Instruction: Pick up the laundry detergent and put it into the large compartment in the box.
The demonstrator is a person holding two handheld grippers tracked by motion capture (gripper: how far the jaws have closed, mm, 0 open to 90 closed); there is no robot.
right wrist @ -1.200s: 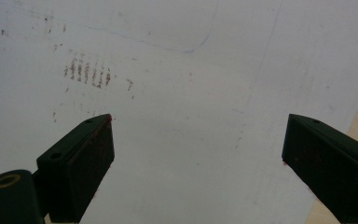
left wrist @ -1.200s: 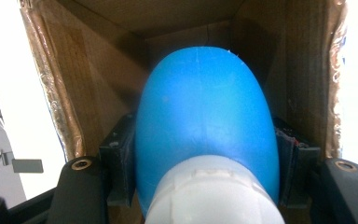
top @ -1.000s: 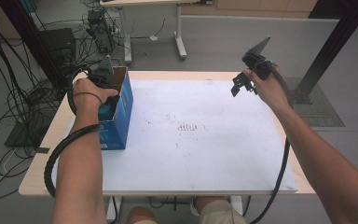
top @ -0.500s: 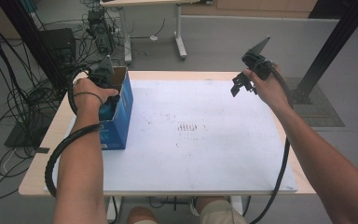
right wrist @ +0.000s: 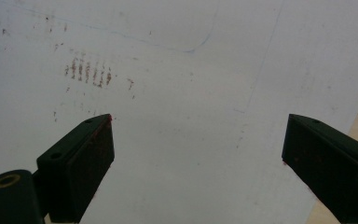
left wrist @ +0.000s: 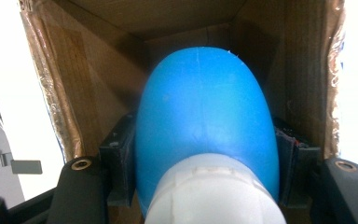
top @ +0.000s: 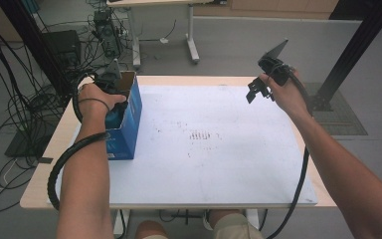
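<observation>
A blue rounded object [left wrist: 205, 126] with a white end nearest the camera sits between the pads of my left gripper [left wrist: 205, 154], which is shut on it. Brown cardboard walls [left wrist: 98, 60] surround it: it is inside the open blue box [top: 129, 124] at the table's left side. In the high view my left gripper [top: 110, 77] points down into that box, its fingertips hidden. My right gripper [top: 256, 92] hovers over the board's far right corner; its jaws [right wrist: 198, 154] stand wide open with nothing between them.
A white board [top: 219, 164] with dark smudges [top: 204, 135] covers most of the wooden table [top: 40, 189]. Cables and equipment [top: 30, 99] lie on the floor at the left. A black post [top: 358, 45] stands at the right, another desk [top: 189, 30] behind.
</observation>
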